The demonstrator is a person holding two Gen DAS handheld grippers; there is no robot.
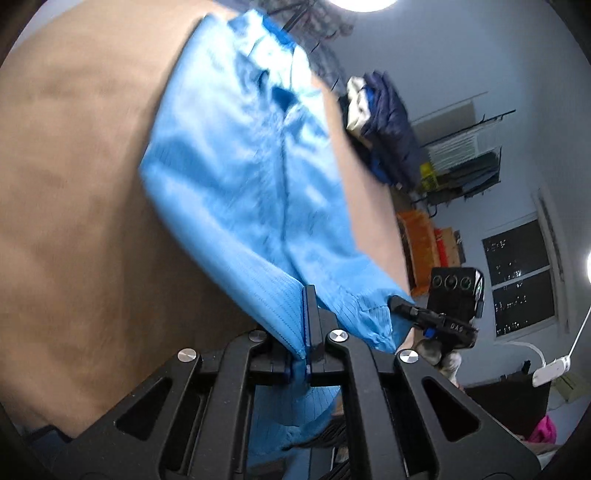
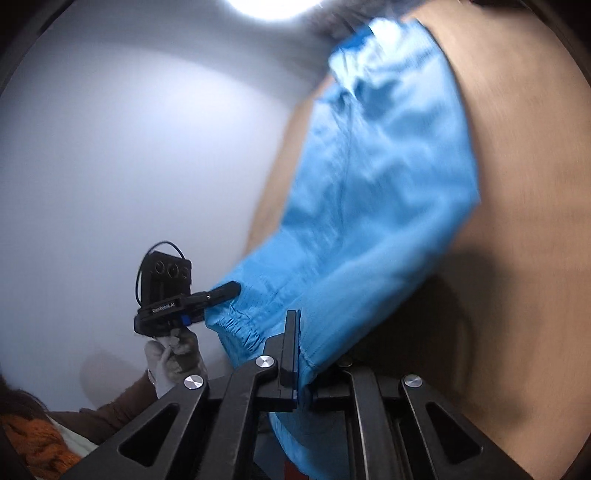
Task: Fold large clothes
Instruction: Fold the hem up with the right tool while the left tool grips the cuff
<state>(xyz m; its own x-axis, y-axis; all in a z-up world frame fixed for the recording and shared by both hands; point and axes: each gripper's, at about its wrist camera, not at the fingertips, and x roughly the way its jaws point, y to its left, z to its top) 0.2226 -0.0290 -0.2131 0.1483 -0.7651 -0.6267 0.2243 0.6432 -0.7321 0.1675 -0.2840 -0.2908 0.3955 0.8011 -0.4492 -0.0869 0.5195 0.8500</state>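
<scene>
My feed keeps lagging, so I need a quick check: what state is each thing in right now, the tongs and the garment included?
Left tongs: shut on the blue garment's near hem.
Right tongs: shut on the same hem, at its elastic cuff end.
Blue garment: near end lifted, far end lying on the brown table, wrinkled, not yet folded.
Gloved hand: wrapped around the left tongs' handle.
Ceiling lamp: on.

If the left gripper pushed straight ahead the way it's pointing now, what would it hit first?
Probably the blue garment that the left gripper is already shut on, stretching ahead of it, with the brown table beneath; depth is unclear.
</scene>
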